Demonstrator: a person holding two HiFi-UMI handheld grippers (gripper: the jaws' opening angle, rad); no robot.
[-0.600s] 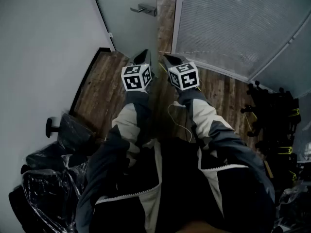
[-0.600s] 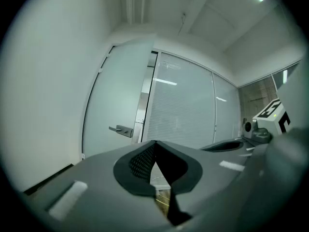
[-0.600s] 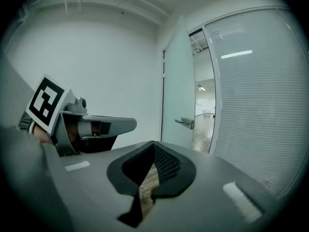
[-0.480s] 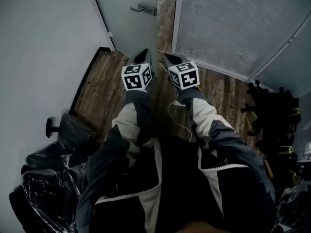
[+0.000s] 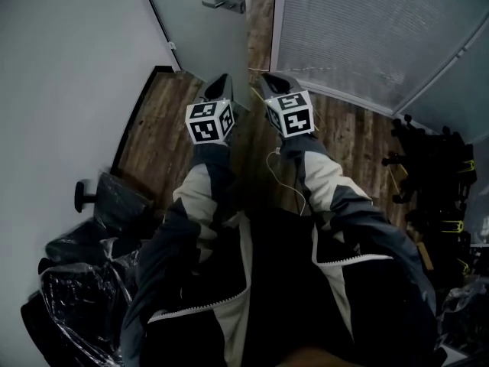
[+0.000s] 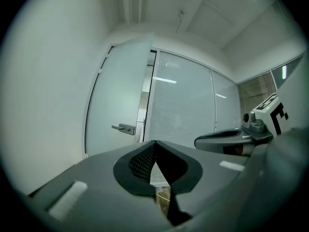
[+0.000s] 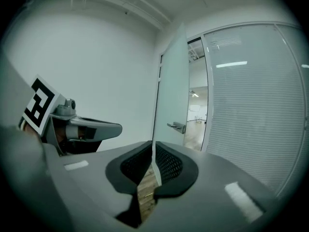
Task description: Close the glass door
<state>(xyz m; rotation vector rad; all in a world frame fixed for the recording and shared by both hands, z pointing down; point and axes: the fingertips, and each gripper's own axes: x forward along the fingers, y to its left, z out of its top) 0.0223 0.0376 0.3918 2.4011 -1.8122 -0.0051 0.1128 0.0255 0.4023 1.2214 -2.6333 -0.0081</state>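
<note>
The frosted glass door stands ajar at the top of the head view, its metal lever handle near the free edge. The gap to the frame lies just right of it. My left gripper and right gripper are held side by side over the wood floor, both pointing at the door and short of it. In the left gripper view the door and handle are ahead; the left gripper is shut on nothing. In the right gripper view the right gripper is shut, also holding nothing.
A white wall runs along the left. A frosted glass wall with blinds fills the upper right. Black plastic-wrapped bundles lie at lower left, black equipment at right. A thin cable lies on the floor.
The door, handle and both grippers sit slightly higher in the head view than before. Both grippers stay side by side with jaws shut.
</note>
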